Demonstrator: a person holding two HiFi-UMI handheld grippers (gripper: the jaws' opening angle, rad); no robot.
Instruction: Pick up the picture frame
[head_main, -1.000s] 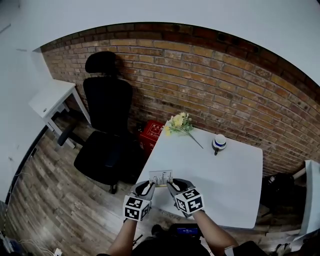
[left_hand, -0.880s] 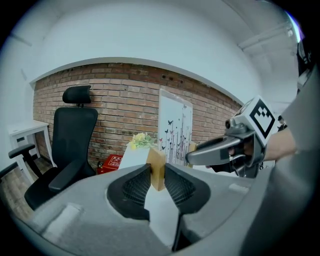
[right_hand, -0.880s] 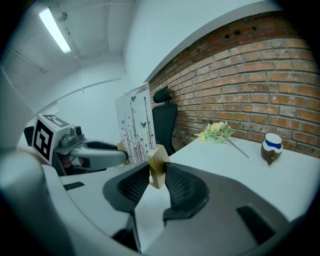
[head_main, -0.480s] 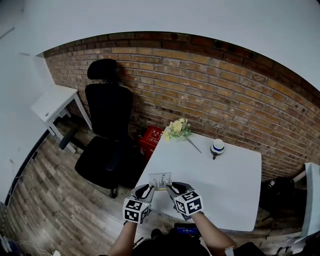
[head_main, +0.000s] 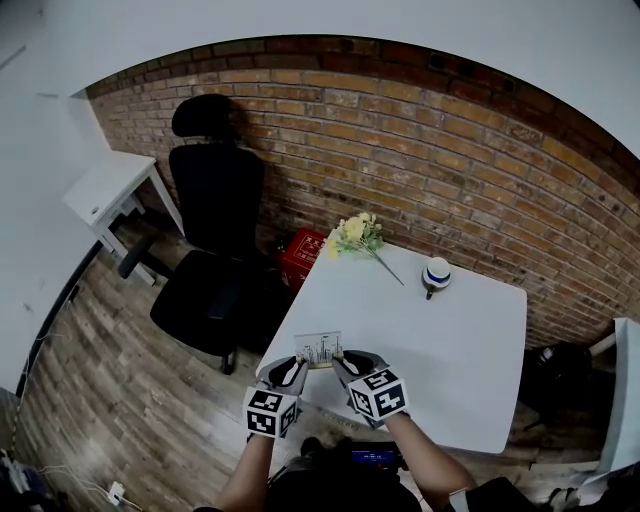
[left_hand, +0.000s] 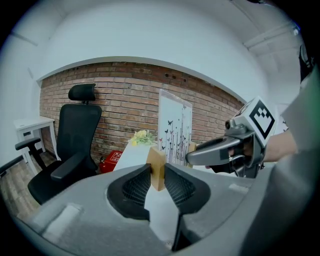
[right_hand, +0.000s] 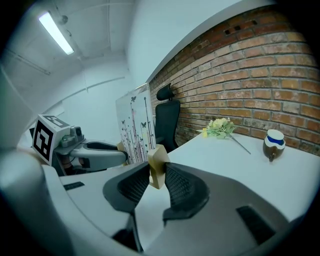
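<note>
Brick lined the back wall (head_main: 420, 150), and before it stood the white table (head_main: 450, 340). The picture frame (head_main: 319, 349) was at the table's near left edge, just ahead of the person. It was carried between both tools. The left gripper (left_hand: 158, 182) was clamped on a wooden foot (left_hand: 156, 169) at one lower corner. The right gripper (right_hand: 156, 181) was clamped on the matching foot at the other corner.

From where I stood, the lift looked best done with both hands rising together and level. If one side went ahead of the other, the thin panel would twist between its feet. I'd also have kept the squeeze even, since the blocks sat only shallowly between the pads.

The frame stood upright, its broad printed face towards the person and its back to the wall. Its lower edge ran from one gripper across to the other. The long axis seemed to run vertically, though the steep view from above made that hard to judge.
</note>
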